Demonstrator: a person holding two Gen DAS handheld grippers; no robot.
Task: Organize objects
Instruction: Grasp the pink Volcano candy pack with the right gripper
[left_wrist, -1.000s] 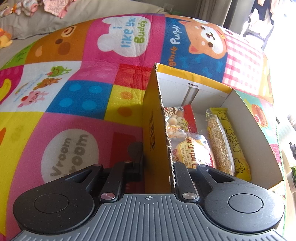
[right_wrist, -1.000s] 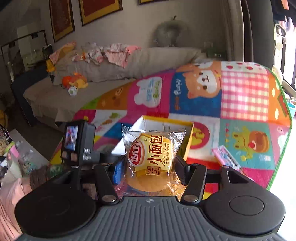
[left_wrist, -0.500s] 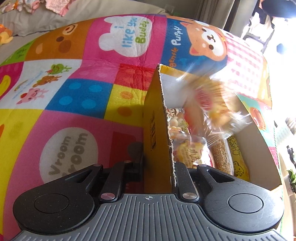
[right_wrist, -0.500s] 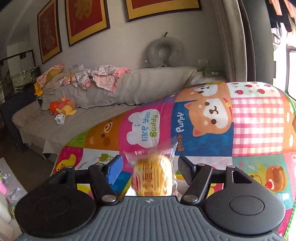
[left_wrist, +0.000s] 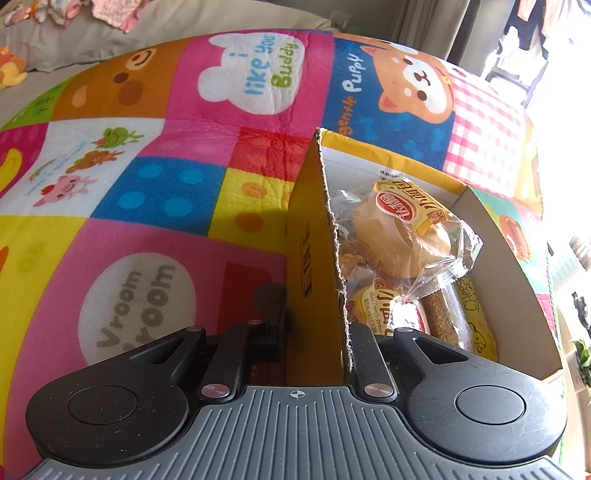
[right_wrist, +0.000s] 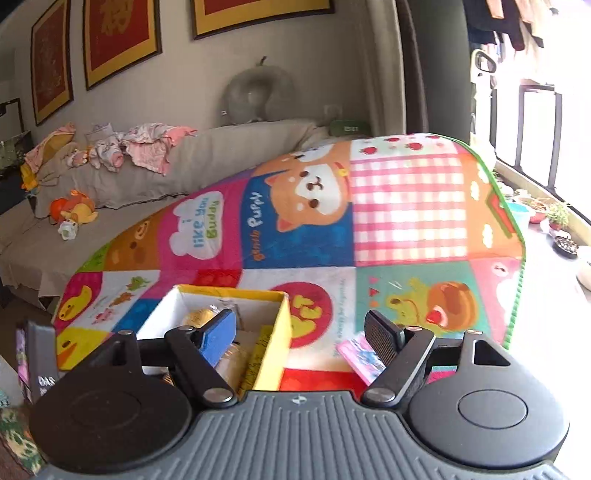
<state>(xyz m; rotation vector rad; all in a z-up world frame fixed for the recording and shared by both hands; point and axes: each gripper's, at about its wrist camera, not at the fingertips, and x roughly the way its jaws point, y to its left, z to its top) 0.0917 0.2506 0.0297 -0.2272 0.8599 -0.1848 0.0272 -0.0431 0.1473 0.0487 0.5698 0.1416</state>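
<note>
**Desk:** How far along is the tidying?

**Photographer:** Well along, by my reading. A yellow cardboard box (left_wrist: 314, 258) is sitting on the patchwork play mat (left_wrist: 147, 184), and it is already holding several snacks: a wrapped bread bun (left_wrist: 402, 229) is lying on top, a second bun packet (left_wrist: 380, 306) is lying beneath it at the near end, and a long cheese-snack bar (left_wrist: 461, 314) is running along the right side of the heap. At least one item is waiting outside: a pink packet (right_wrist: 360, 356) is lying on the mat just right of the box. Anything more beyond the frame, I cannot tell.

**Desk:** And the tools?

**Photographer:** The left gripper (left_wrist: 314, 332) is pinching the box's near-left wall, one finger outside and one inside, apparently steadying it. The right gripper (right_wrist: 299, 332) is hanging above the mat with its jaws spread wide and nothing between them.

**Desk:** Where is the pink packet sitting relative to that free gripper?

**Photographer:** In the right wrist view it is lying low and near, partly hidden behind the gripper's right finger, while the box is lying behind the left one. In my judgement, collecting it is calling for a short drop down and to the right, then a carry leftward over the box's rim.
</note>
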